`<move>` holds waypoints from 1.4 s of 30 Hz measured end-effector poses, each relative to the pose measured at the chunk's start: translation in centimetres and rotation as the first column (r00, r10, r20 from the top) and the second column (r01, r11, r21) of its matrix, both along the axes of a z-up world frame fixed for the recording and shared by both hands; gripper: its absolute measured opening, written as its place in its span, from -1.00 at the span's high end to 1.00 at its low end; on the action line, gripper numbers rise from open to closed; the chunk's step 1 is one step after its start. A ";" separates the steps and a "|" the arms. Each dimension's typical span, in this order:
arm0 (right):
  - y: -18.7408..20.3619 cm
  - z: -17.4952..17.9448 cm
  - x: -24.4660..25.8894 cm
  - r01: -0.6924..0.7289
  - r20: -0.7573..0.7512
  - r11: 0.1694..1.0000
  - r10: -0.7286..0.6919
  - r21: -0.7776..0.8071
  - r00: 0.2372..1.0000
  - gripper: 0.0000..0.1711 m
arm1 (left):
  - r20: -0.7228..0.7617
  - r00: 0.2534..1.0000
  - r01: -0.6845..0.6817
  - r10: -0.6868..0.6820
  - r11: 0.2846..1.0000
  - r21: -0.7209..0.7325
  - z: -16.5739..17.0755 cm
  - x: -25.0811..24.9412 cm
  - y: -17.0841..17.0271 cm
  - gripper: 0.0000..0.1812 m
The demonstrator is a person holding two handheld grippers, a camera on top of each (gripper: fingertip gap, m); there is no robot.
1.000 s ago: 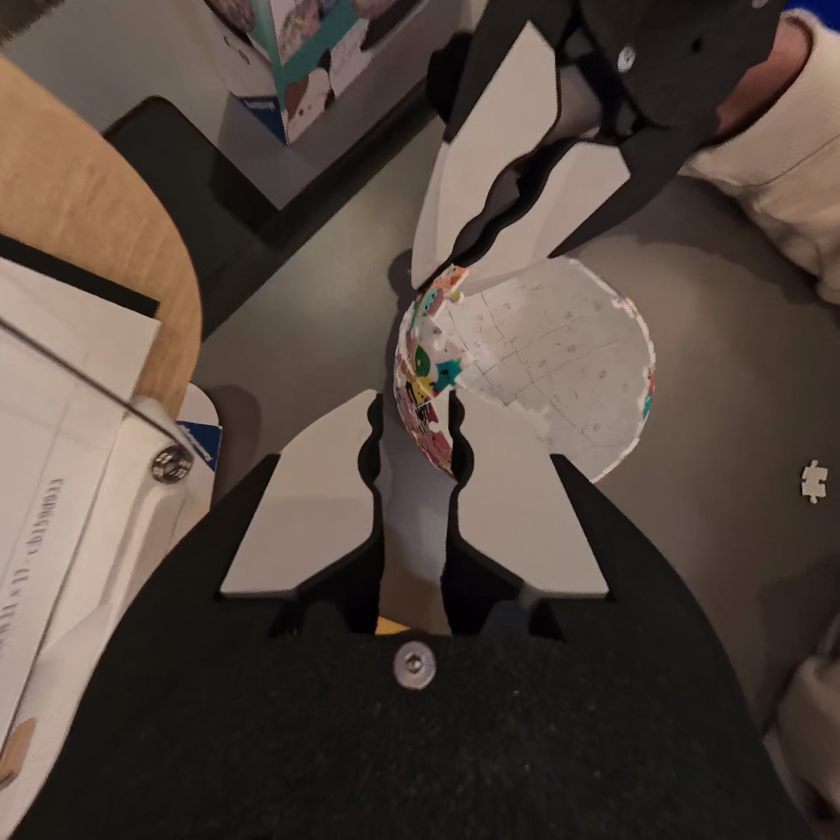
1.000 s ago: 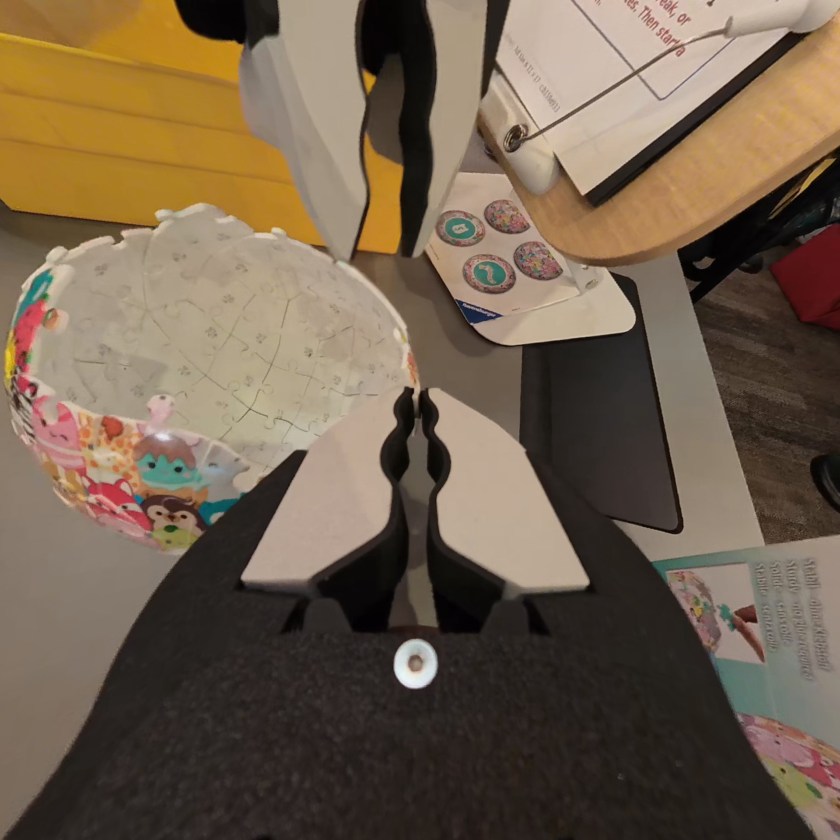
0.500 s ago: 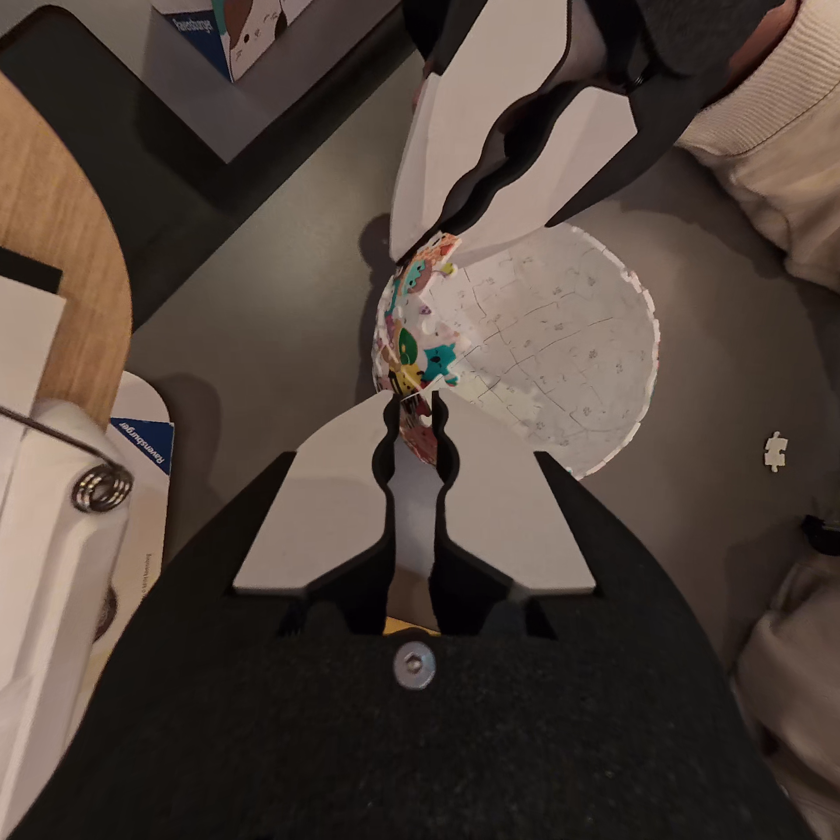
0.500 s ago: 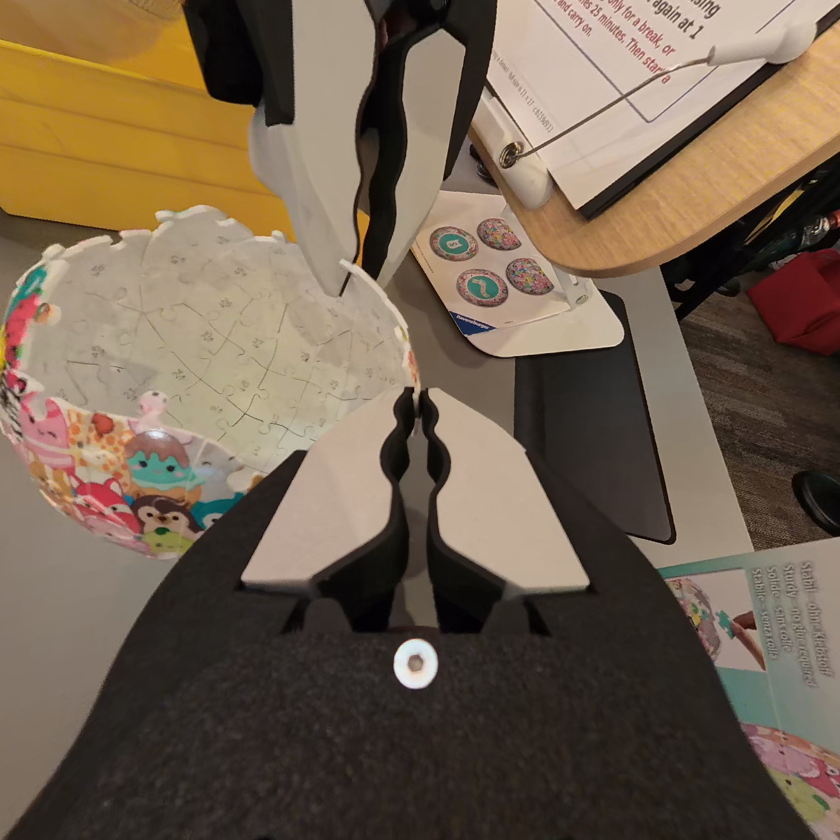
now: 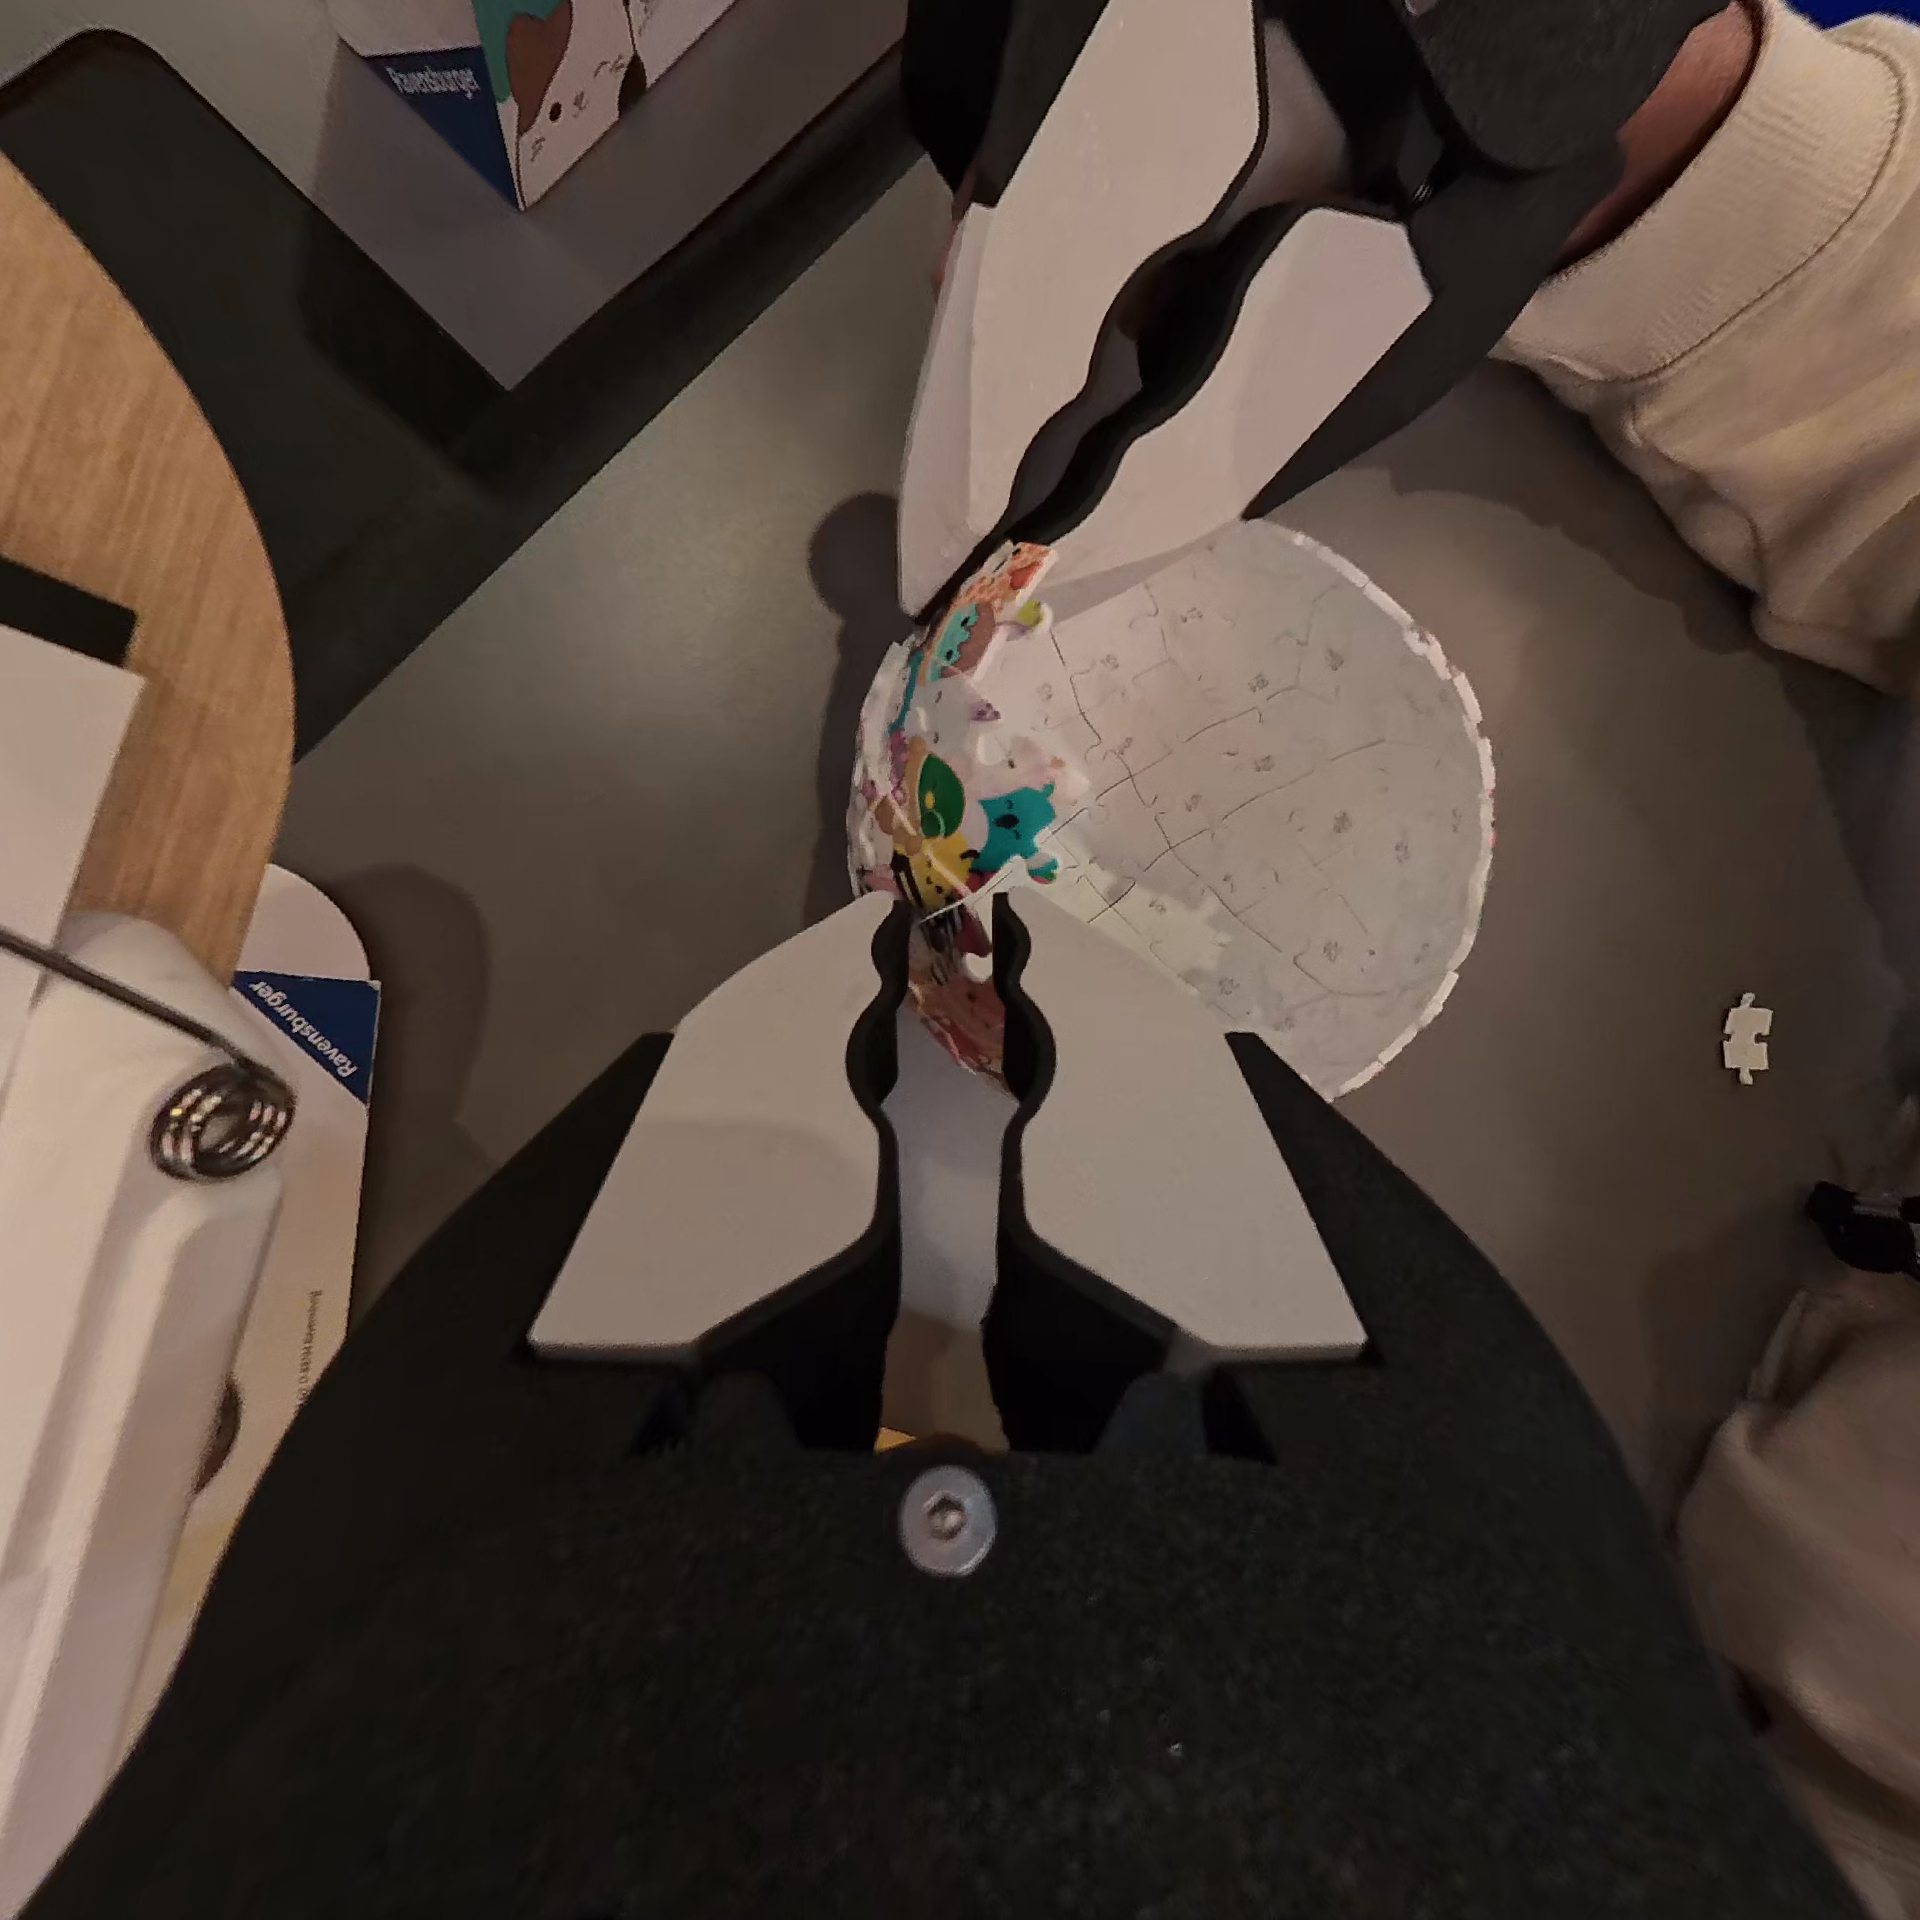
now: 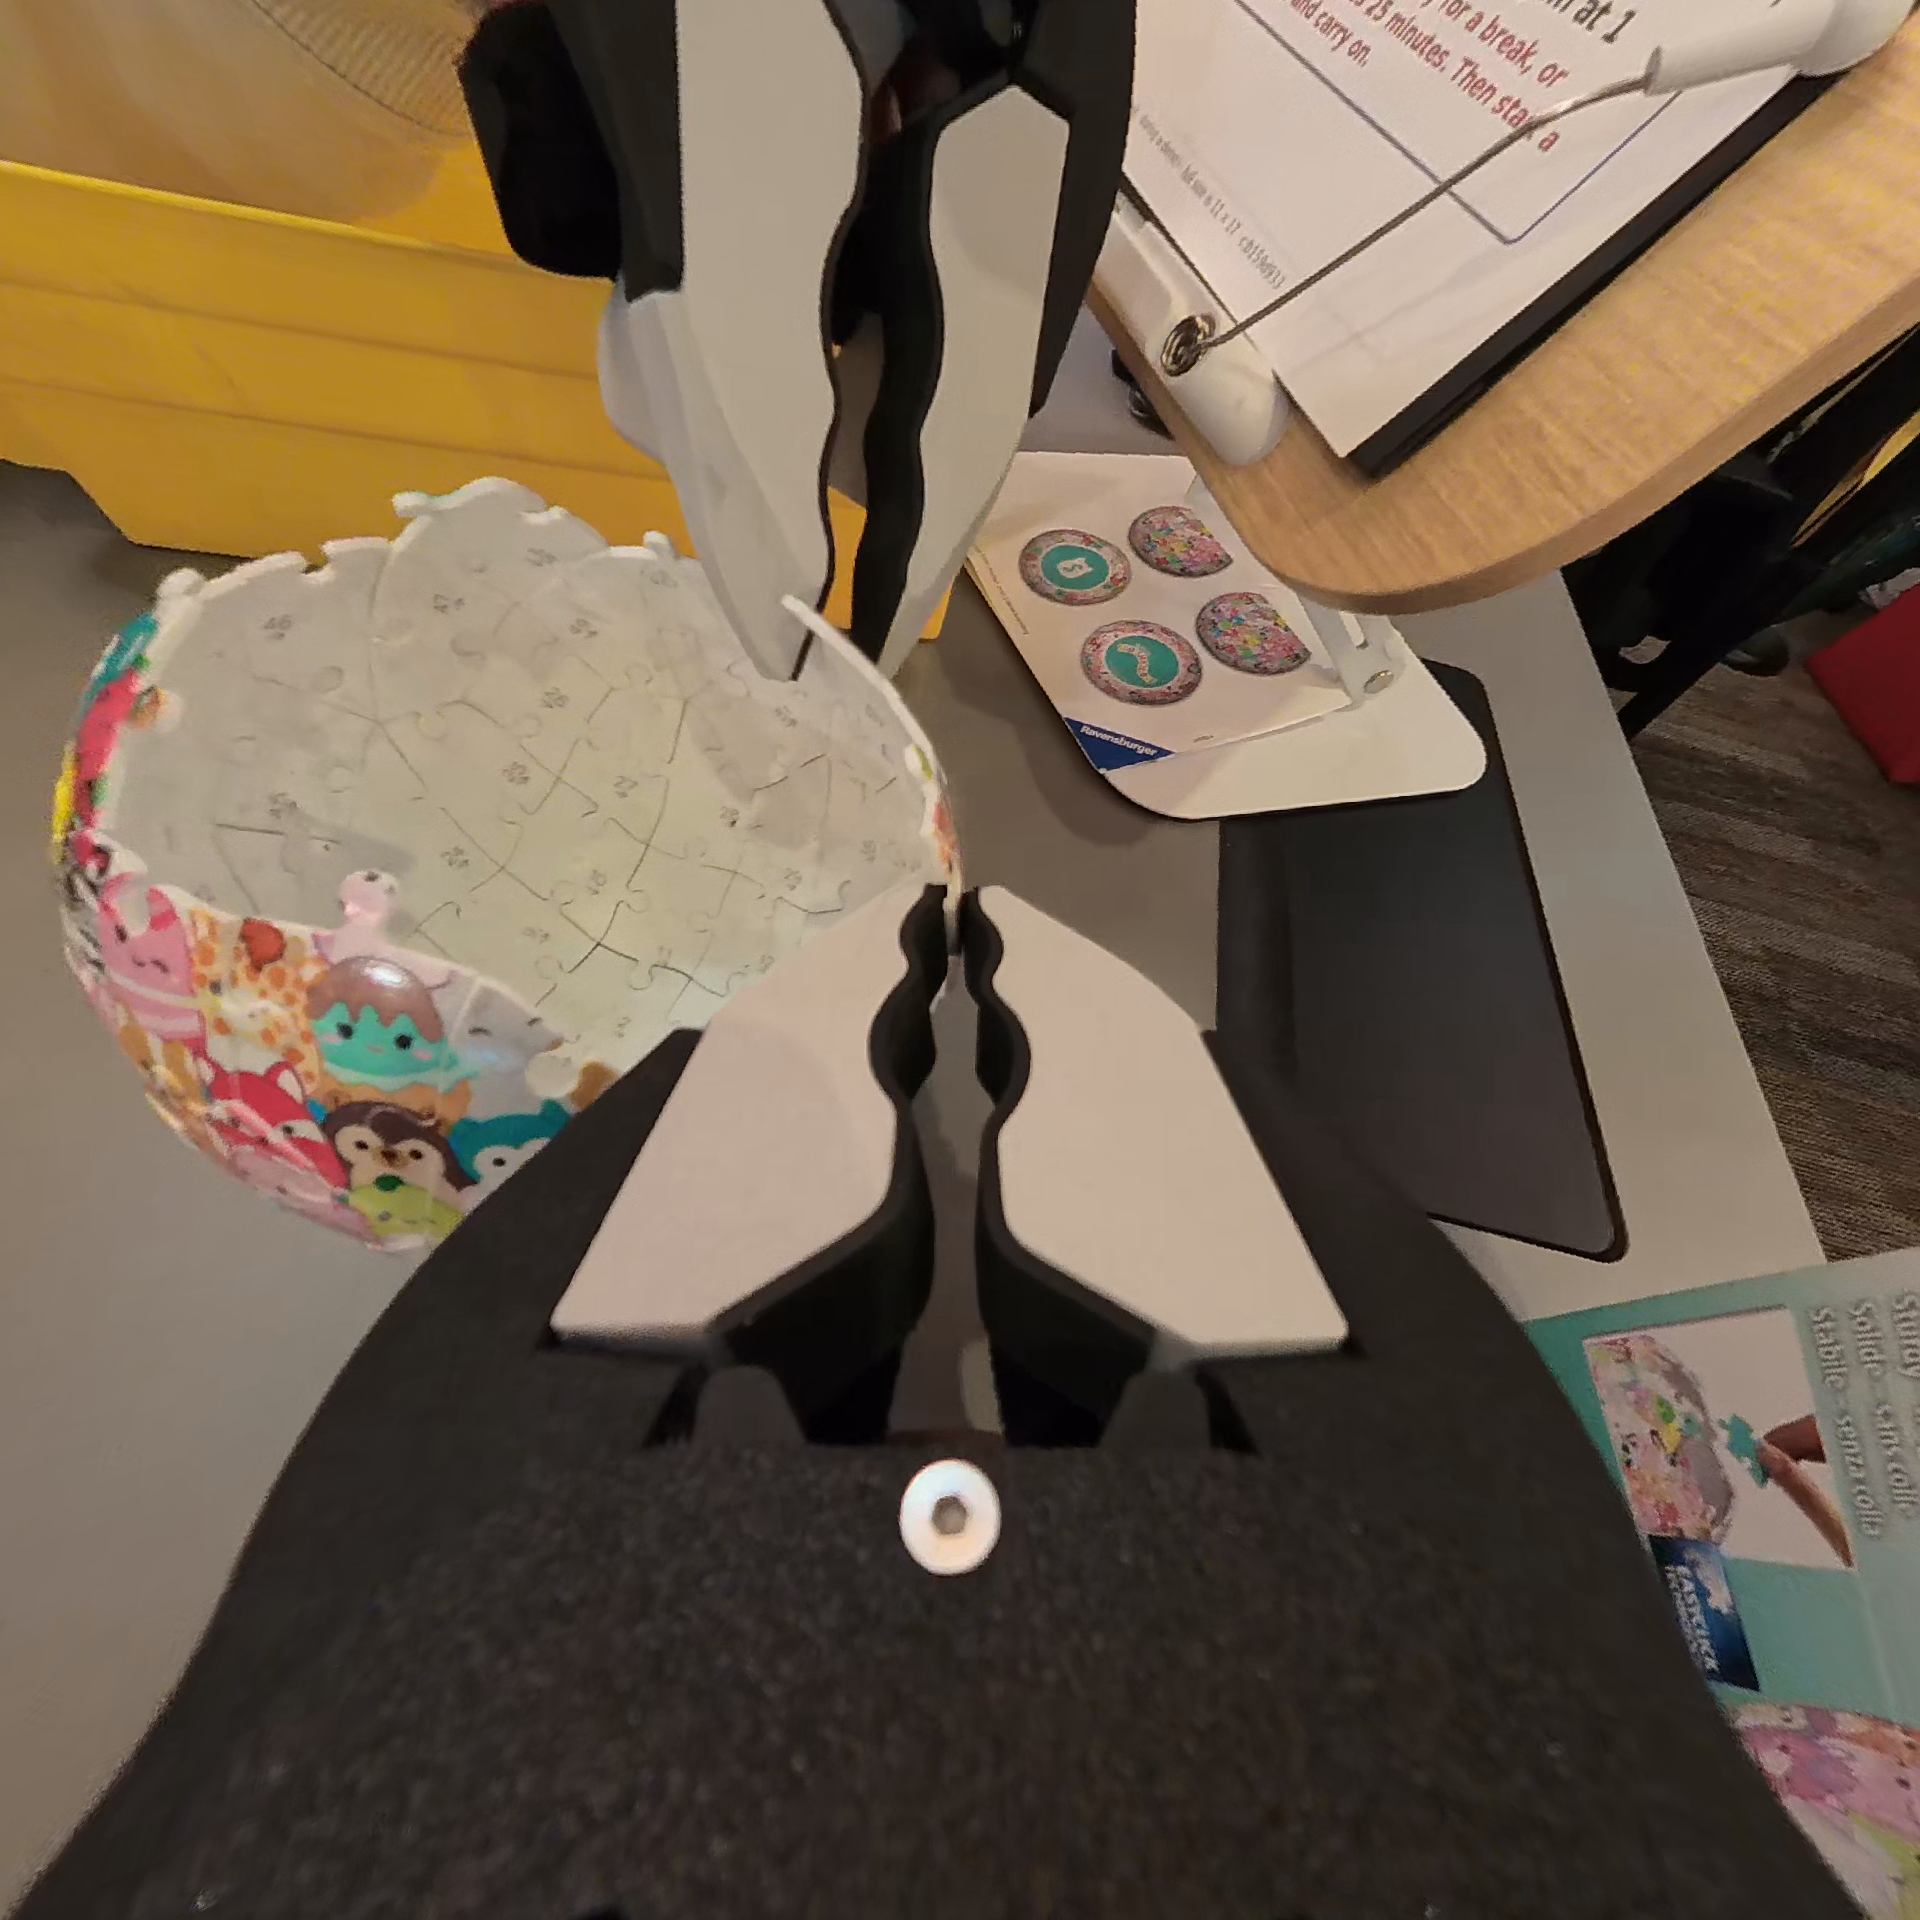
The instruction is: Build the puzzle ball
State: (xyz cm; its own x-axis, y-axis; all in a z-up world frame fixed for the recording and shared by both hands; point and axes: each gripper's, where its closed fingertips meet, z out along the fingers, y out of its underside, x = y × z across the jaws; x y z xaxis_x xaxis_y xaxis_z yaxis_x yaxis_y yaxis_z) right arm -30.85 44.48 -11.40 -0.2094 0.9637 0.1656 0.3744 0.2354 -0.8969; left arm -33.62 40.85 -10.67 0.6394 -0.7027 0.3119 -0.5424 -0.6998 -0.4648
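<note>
The puzzle ball (image 5: 1247,810) is a half-built shell, white inside and printed with colourful characters outside, on the grey table. It also shows in the right wrist view (image 6: 468,790). My left gripper (image 5: 940,914) has its jaws narrowed on the near rim, one finger on each side of the shell wall. In the right wrist view it (image 6: 831,665) comes down from above onto the far rim. My right gripper (image 6: 951,904) is shut on the rim on the opposite side. In the left wrist view it (image 5: 987,582) reaches in from the top.
A loose white puzzle piece (image 5: 1745,1049) lies right of the ball. The puzzle box (image 5: 540,83), a wooden table (image 5: 125,499) with a clipboard stand, an instruction leaflet (image 6: 1143,644), a yellow bin (image 6: 260,343) and a black mat (image 6: 1403,987) surround the area. A person's sleeve (image 5: 1714,364) is at right. The left gripper's tips are roughly 5 cm from the right gripper's.
My left gripper has moved onto the ball's rim and its jaws have narrowed around it. The right gripper stays shut on the opposite rim.
</note>
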 end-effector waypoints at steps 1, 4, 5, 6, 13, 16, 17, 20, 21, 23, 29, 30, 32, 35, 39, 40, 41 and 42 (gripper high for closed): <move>-0.1 0.0 0.1 -0.006 0.005 1.000 0.007 -0.004 1.000 0.97 | -0.002 1.000 0.003 -0.003 1.000 0.000 -0.1 0.0 0.0 0.84; -0.2 -0.1 0.3 -0.016 0.022 1.000 0.015 0.003 1.000 0.97 | -0.008 1.000 0.006 -0.006 1.000 0.005 -0.1 0.1 0.0 0.84; -0.1 0.0 0.2 -0.012 0.021 1.000 0.012 0.008 1.000 0.97 | -0.011 1.000 0.007 -0.007 1.000 0.007 -0.1 0.1 0.0 0.84; -0.1 0.0 0.2 -0.010 0.018 1.000 0.010 0.020 1.000 0.97 | -0.014 1.000 0.007 -0.007 1.000 0.008 -0.1 0.0 0.0 0.84; 0.1 -0.1 0.0 0.000 0.029 0.998 -0.002 0.061 1.000 0.97 | -0.002 1.000 0.009 -0.009 1.000 0.009 0.0 0.1 0.0 0.84; 0.2 -0.1 -0.1 0.007 0.032 0.995 -0.010 0.097 0.999 0.96 | -0.012 1.000 0.010 -0.010 1.000 0.013 -0.1 0.1 0.0 0.83; 0.2 -0.1 -0.2 0.010 0.030 0.995 -0.014 0.103 0.999 0.96 | -0.014 1.000 0.010 -0.009 1.000 0.013 -0.1 0.1 0.0 0.83; 0.3 -0.1 -0.3 0.018 0.020 0.992 -0.020 0.121 1.000 0.96 | -0.013 1.000 0.008 -0.008 1.000 0.015 -0.1 0.1 0.0 0.83; 0.4 0.0 -0.3 0.023 0.012 0.990 -0.025 0.136 1.000 0.96 | -0.012 1.000 0.007 -0.007 1.000 0.016 -0.1 0.1 0.1 0.83; 0.5 0.0 -0.4 0.025 0.006 0.990 -0.026 0.141 1.000 0.96 | -0.016 1.000 0.008 -0.008 1.000 0.017 -0.1 0.0 0.1 0.83; 0.3 -0.1 -0.4 -0.004 0.007 0.993 0.003 0.115 1.000 0.96 | -0.015 1.000 0.008 -0.007 1.000 0.015 -0.1 0.0 0.1 0.83; 0.3 -0.2 -0.4 -0.009 0.015 0.994 0.008 0.107 1.000 0.95 | -0.017 1.000 0.008 -0.007 1.000 0.015 -0.2 0.0 0.1 0.83; 0.3 -0.2 -0.4 -0.015 0.026 0.995 0.012 0.101 1.000 0.93 | -0.025 1.000 0.010 -0.009 1.000 0.019 -0.2 0.0 0.2 0.84; 0.4 -0.4 -0.4 -0.032 0.051 0.995 0.028 0.093 0.998 0.91 | -0.027 1.000 0.009 -0.008 1.000 0.020 -0.2 0.0 0.1 0.84; 0.2 -0.8 -0.3 -0.066 0.107 0.997 0.061 0.046 0.992 0.90 | -0.026 1.000 0.008 -0.008 1.000 0.019 -0.3 0.1 0.1 0.84; 0.1 -0.9 -0.3 -0.073 0.124 0.997 0.068 0.033 0.990 0.90 | -0.026 1.000 0.008 -0.007 1.000 0.020 -0.3 0.1 0.2 0.84; 0.1 -1.1 -0.2 -0.081 0.147 0.997 0.079 0.012 0.986 0.90 | -0.025 1.000 0.008 -0.008 1.000 0.019 -0.3 0.1 0.2 0.84; -0.1 -1.2 -0.1 -0.089 0.164 0.996 0.089 -0.007 0.982 0.89 | -0.025 1.000 0.009 -0.008 1.000 0.018 -0.3 0.1 0.2 0.84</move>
State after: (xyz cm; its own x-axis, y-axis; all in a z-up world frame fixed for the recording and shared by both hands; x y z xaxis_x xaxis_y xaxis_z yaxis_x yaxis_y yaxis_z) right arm -30.98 44.43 -12.59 -0.3190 0.9399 0.1220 0.4940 0.2747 -0.8249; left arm -33.54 41.01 -10.95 0.6407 -0.7136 0.2833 -0.5599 -0.6867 -0.4636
